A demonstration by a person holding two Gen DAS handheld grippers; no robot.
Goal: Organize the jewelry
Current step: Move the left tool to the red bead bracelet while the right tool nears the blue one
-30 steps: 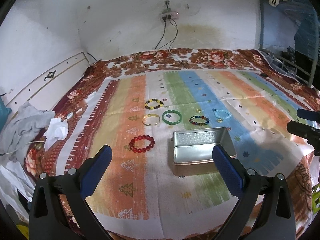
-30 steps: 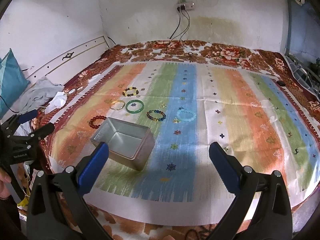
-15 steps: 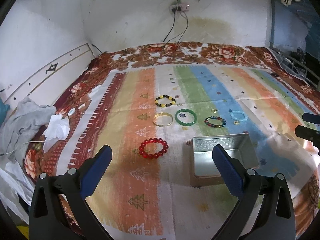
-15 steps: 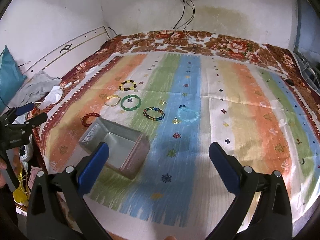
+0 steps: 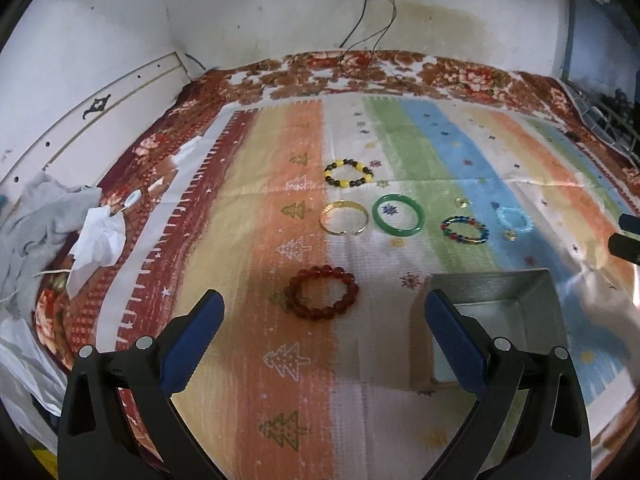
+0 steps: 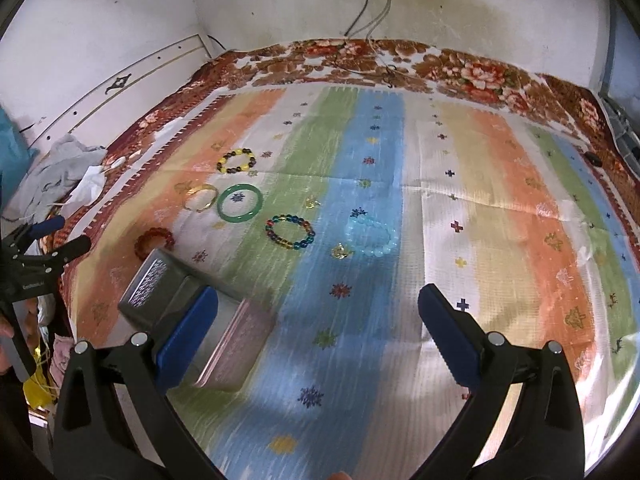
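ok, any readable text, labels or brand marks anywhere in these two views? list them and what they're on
Left gripper body, seen in the right wrist view: a white printed mark, too small and blurred to read.
Metal tin, bracelets, striped cloth: no text visible, only printed tree and star motifs.

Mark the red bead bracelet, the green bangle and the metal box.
red bead bracelet (image 5: 298, 305), left wrist view, left-side beads.
green bangle (image 5: 376, 212), left wrist view, left of the band.
metal box (image 5: 490, 287), left wrist view, far inner wall.
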